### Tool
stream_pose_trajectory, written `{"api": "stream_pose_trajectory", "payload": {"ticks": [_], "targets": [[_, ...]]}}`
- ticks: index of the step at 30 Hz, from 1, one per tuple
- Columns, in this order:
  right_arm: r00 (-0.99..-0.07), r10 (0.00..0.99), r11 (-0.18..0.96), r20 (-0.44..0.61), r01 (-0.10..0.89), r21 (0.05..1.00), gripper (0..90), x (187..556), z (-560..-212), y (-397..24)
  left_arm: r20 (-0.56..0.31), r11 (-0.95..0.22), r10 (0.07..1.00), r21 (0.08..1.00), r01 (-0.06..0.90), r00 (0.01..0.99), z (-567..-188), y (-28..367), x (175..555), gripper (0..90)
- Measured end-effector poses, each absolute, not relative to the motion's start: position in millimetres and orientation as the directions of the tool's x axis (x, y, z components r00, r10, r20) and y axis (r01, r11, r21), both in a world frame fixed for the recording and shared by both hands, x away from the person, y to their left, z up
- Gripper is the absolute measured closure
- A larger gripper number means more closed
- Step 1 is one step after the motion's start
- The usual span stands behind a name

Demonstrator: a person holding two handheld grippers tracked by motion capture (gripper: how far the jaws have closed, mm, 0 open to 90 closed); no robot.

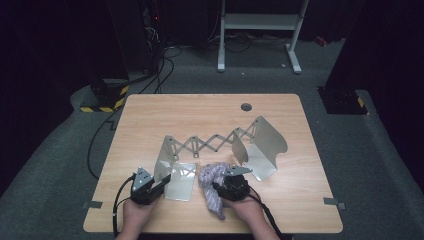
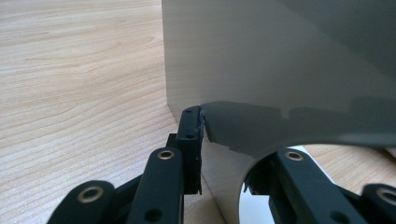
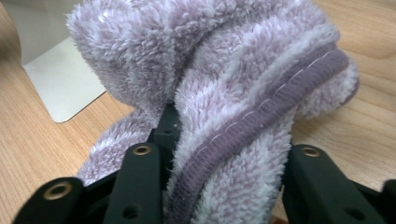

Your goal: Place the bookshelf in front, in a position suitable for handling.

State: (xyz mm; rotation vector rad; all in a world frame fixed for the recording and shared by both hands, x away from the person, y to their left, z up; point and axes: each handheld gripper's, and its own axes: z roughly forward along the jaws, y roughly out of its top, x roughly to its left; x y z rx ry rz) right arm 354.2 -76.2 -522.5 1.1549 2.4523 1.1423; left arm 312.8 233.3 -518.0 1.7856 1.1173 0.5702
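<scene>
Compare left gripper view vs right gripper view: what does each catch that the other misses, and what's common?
Left gripper view: the left gripper with its jaws closed on the edge of an upright metal plate, seen close, with a curved cut-out at the plate's bottom.

Right gripper view: the right gripper clamped on a fluffy purple striped cloth with a stitched darker hem, bunched between the jaws.

Both: the light wood table beneath, black jaws rising from the bottom, and pale metal plate surface; in the right gripper view it is a flat piece lying at upper left.
</scene>
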Motion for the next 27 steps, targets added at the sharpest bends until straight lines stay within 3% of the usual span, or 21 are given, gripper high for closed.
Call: {"api": "stream_pose_trajectory", "payload": {"ticks": [5, 9, 15, 21, 27], "targets": [[-0.671, 0.735, 0.396, 0.095, 0.539, 0.743, 65.6, 346, -516, -79, -0.084, -0.16, 0.874, 0.88, 0.446, 0.479, -518, 233, 313, 71.6], [-0.615, 0.788, 0.351, 0.035, 0.495, 0.795, 65.6, 333, -503, -95, -0.083, -0.16, 0.875, 0.88, 0.448, 0.477, -518, 233, 313, 71.6], [-0.55, 0.83, 0.239, 0.09, 0.497, 0.834, 65.2, 341, -495, -90, -0.082, -0.161, 0.876, 0.879, 0.448, 0.475, -519, 232, 313, 71.8], [-0.533, 0.832, 0.209, 0.152, 0.556, 0.805, 65.3, 364, -509, -66, -0.075, -0.165, 0.878, 0.88, 0.446, 0.473, -519, 232, 313, 72.2], [-0.555, 0.816, 0.196, 0.16, 0.526, 0.828, 65.6, 364, -495, -58, -0.07, -0.168, 0.879, 0.88, 0.444, 0.472, -519, 232, 313, 72.0]]}}
